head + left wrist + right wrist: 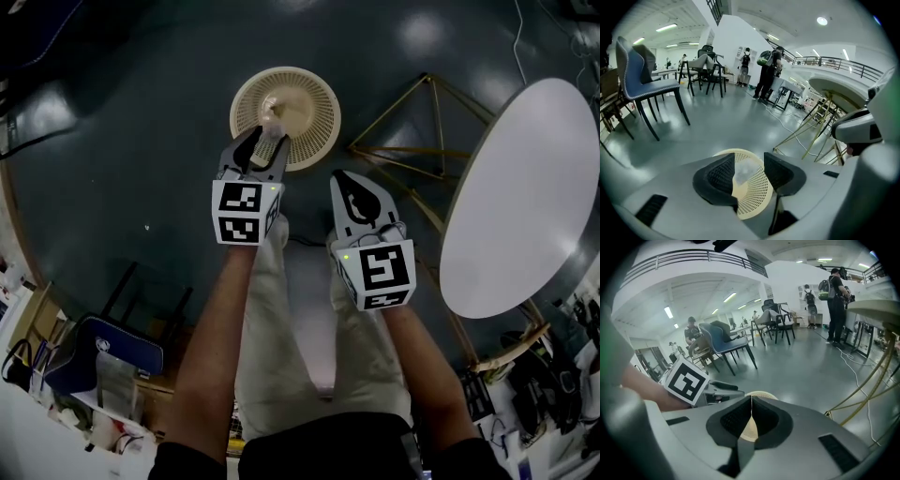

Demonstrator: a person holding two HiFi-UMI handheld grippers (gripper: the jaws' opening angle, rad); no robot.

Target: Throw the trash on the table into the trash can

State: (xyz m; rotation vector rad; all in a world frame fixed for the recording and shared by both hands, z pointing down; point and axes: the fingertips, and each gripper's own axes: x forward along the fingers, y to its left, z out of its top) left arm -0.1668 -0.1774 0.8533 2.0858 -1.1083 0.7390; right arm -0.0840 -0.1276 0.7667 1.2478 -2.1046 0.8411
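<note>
A cream perforated trash can [300, 103] stands on the dark floor below me. My left gripper [265, 141] hangs over its rim, jaws apart, with a pale crumpled piece of trash [273, 116] loose between them. In the left gripper view the trash [742, 171] sits in the gap over the trash can [757, 194], and the pads do not press on it. My right gripper [345, 184] is shut with nothing in it, to the right of the can. In the right gripper view its pads meet at the right gripper [751, 401], and the trash can [749, 430] shows behind.
A white oval table [530, 197] on gold wire legs [422, 127] stands to the right. A blue chair [103, 352] is at lower left. More chairs [644, 82] and standing people [768, 70] are farther off, and a cable [780, 119] lies on the floor.
</note>
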